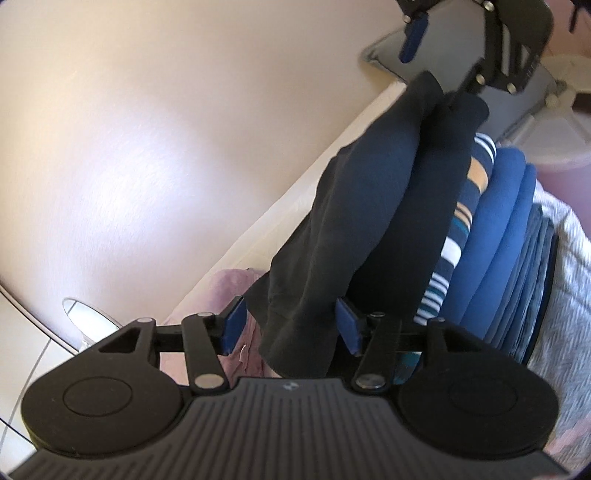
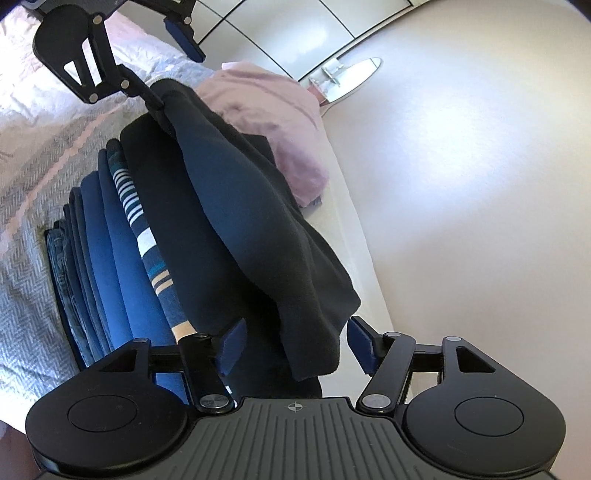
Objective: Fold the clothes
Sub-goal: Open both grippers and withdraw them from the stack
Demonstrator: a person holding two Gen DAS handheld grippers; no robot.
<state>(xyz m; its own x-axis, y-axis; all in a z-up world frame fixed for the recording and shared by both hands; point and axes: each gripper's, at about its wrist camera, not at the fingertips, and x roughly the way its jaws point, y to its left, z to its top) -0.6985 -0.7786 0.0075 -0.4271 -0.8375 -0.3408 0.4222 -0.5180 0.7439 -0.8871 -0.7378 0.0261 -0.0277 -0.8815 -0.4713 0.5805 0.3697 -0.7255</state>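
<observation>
We are holding both grippers, left point(image 1: 291, 326) and right point(image 2: 295, 345), released at opposite ends of the black garment point(image 2: 251, 221), lying lengthwise between them atop the folded stack point(image 2: 110, 236) on the bed point(image 2: 33, 155).

A pale grey bedspread with a woven herringbone pattern and faint pink stripes point(image 2: 40, 155) covers the bed, and it shows again at the right edge of the left wrist view point(image 1: 569, 254). A soft pink pillow point(image 2: 273, 122) lies against the plain off-white wall point(image 2: 461, 166), partly hidden in the left wrist view point(image 1: 225, 291). A narrow cream ledge point(image 2: 347, 236) runs between bed and wall. White cupboard panels with thin dark seams point(image 2: 280, 26) meet the wall, and beside them sits an oval silvery fitting point(image 2: 354, 74). In the left wrist view a grey flat panel point(image 1: 391, 51) and a white round plastic object point(image 1: 554, 122) stand at the far end.
</observation>
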